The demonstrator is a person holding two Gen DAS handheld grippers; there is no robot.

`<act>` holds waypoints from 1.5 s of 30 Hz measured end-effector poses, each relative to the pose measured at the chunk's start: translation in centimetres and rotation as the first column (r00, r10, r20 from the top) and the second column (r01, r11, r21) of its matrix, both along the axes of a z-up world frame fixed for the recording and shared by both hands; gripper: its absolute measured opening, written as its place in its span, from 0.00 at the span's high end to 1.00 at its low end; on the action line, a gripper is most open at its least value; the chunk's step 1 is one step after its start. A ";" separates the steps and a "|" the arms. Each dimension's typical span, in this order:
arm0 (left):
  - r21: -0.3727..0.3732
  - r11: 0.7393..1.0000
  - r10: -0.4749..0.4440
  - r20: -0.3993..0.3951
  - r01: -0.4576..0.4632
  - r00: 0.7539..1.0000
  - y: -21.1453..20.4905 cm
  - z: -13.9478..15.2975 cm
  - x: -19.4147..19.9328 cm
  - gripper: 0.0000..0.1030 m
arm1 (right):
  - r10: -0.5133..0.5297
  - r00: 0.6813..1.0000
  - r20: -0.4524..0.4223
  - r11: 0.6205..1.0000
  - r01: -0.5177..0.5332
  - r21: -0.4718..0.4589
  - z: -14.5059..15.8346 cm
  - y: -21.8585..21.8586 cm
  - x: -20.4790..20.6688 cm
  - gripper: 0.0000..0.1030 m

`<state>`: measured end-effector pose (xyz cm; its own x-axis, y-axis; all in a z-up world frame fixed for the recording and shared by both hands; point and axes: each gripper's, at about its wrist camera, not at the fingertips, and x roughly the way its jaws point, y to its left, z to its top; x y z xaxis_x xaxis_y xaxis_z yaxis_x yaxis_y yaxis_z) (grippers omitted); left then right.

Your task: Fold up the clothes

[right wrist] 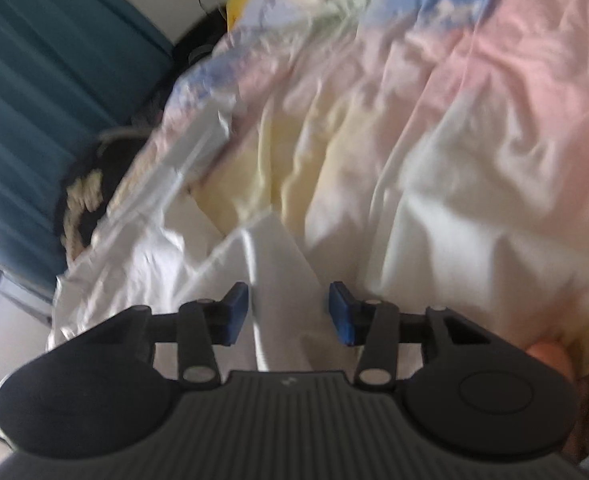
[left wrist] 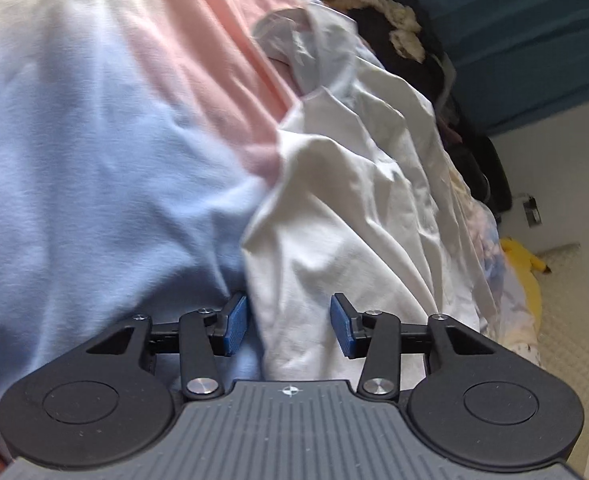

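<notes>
A crumpled white garment (left wrist: 354, 200) lies on a pastel bedspread (left wrist: 94, 140) of blue, pink and cream patches. My left gripper (left wrist: 290, 326) is open, its blue pads on either side of the garment's near edge, not closed on it. In the right wrist view the same white garment (right wrist: 142, 256) lies at lower left, and a fold of it (right wrist: 282, 280) runs between the open pads of my right gripper (right wrist: 289, 312). The pastel bedspread (right wrist: 474, 120) fills the right of that blurred view.
A dark garment with cream fleece trim (left wrist: 390, 12) lies beyond the white one; it also shows in the right wrist view (right wrist: 90, 188). A teal curtain (left wrist: 534, 32) hangs behind. A yellow plush toy (left wrist: 526, 268) lies at the bed's edge.
</notes>
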<state>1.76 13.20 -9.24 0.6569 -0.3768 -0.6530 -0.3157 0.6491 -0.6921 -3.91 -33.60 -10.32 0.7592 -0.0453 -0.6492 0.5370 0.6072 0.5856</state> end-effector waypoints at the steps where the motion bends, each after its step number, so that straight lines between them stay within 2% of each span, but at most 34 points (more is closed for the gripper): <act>1: -0.007 1.000 -0.014 0.007 0.014 1.000 -0.2 -0.1 0.1 0.79 | 0.022 1.000 -0.005 1.000 -0.022 0.003 -0.2 0.2 0.2 0.66; 2: -0.015 1.000 -0.027 0.013 0.027 1.000 -0.4 -0.2 0.2 0.98 | 0.036 0.999 -0.001 0.999 -0.036 0.004 -0.2 0.4 0.3 0.81; 4: -0.032 0.999 -0.035 0.039 0.036 0.999 -0.2 0.2 0.0 0.98 | 0.057 0.998 0.024 0.998 -0.058 0.004 0.1 0.5 0.1 0.97; 6: -0.055 0.998 -0.028 0.072 0.032 0.997 0.5 1.0 -0.3 0.98 | 0.071 0.996 0.057 0.997 -0.072 0.006 0.6 0.5 -0.2 0.98; 9: -0.137 0.990 -0.013 0.110 0.028 0.994 2.3 3.0 -0.9 0.98 | 0.062 0.990 0.127 0.995 -0.071 0.068 2.6 -0.2 -1.8 0.98; 13: -0.201 0.978 -0.032 0.129 0.058 0.991 4.9 5.8 -1.2 0.98 | 0.122 0.978 0.171 0.983 -0.143 0.116 6.1 -1.2 -3.6 0.98; 16: -0.149 0.980 -0.115 0.093 0.129 0.989 5.1 6.8 -0.6 0.98 | 0.202 0.967 0.153 0.973 -0.216 0.083 8.3 -1.4 -4.3 0.98; 18: -0.091 0.983 -0.155 0.054 0.160 0.986 4.9 6.8 -0.2 0.98 | 0.275 0.956 0.106 0.958 -0.281 0.049 8.9 -1.3 -4.1 0.97; 21: 0.006 0.983 -0.182 0.029 0.182 0.983 4.7 6.9 -0.3 0.92 | 0.340 0.939 0.054 0.940 -0.340 -0.024 9.5 -1.1 -3.8 0.89; 22: 0.027 0.981 -0.192 0.033 0.191 0.981 4.6 7.0 -0.5 0.88 | 0.354 0.934 0.046 0.935 -0.351 -0.059 9.9 -1.1 -3.8 0.78; 23: 0.038 0.979 -0.203 0.050 0.201 0.978 4.5 7.0 -0.8 0.84 | 0.355 0.933 0.050 0.933 -0.350 -0.087 10.2 -1.0 -4.1 0.60; 24: 0.060 0.978 -0.205 0.067 0.201 0.976 4.5 7.2 -1.3 0.68 | 0.358 0.932 0.057 0.930 -0.350 -0.114 10.4 -1.0 -4.3 0.54; 25: 0.082 0.976 -0.207 0.085 0.200 0.975 4.4 7.4 -1.8 0.48 | 0.367 0.928 0.067 0.923 -0.354 -0.153 10.7 -0.7 -4.6 0.52; 26: 0.107 0.975 -0.208 0.101 0.197 0.973 4.4 7.6 -2.3 0.42 | 0.382 0.921 0.075 0.909 -0.361 -0.207 11.1 -0.1 -4.6 0.52; 28: 0.174 0.967 -0.209 0.127 0.186 0.970 3.8 8.2 -3.0 0.40 | 0.437 0.896 0.074 0.863 -0.395 -0.313 11.5 1.6 -4.2 0.48; 30: 0.228 0.956 -0.223 0.145 0.187 0.964 3.0 8.6 -3.4 0.35 | 0.549 0.835 0.043 0.778 -0.491 -0.393 11.2 3.9 -3.1 0.48; 32: 0.267 0.949 -0.217 0.173 0.166 0.961 2.2 8.8 -4.1 0.26 | 0.700 0.714 -0.004 0.646 -0.636 -0.422 10.3 7.3 -2.0 0.48; 34: 0.292 0.945 -0.212 0.195 0.150 0.958 1.6 8.8 -4.6 0.23 | 0.820 0.571 -0.034 0.508 -0.754 -0.417 9.1 10.7 -1.2 0.49; 37: 0.318 0.940 -0.207 0.231 0.127 0.951 0.9 8.8 -5.4 0.21 | 0.907 0.415 -0.073 0.362 -0.855 -0.371 7.0 15.4 0.2 0.49; 39: 0.338 0.935 -0.200 0.253 0.107 0.947 0.7 8.9 -5.7 0.19 | 0.938 0.327 -0.115 0.269 -0.897 -0.351 5.5 18.2 1.5 0.49; 40: 0.349 0.932 -0.196 0.264 0.097 0.944 0.5 9.0 -5.8 0.19 | 0.946 0.294 -0.137 0.230 -0.905 -0.358 5.0 19.5 2.0 0.49; 42: 0.368 0.927 -0.190 0.286 0.075 0.939 0.3 9.1 -6.0 0.19 | 0.953 0.253 -0.167 0.178 -0.912 -0.370 4.1 21.4 3.0 0.49; 43: 0.378 0.924 -0.187 0.297 0.064 0.937 0.2 9.2 -6.2 0.19 | 0.956 0.238 -0.170 0.163 -0.916 -0.366 3.7 21.9 3.5 0.48; 45: 0.392 0.919 -0.177 0.315 0.042 0.932 0.0 9.3 -6.3 0.19 | 0.958 0.228 -0.175 0.150 -0.915 -0.374 2.9 22.5 3.9 0.52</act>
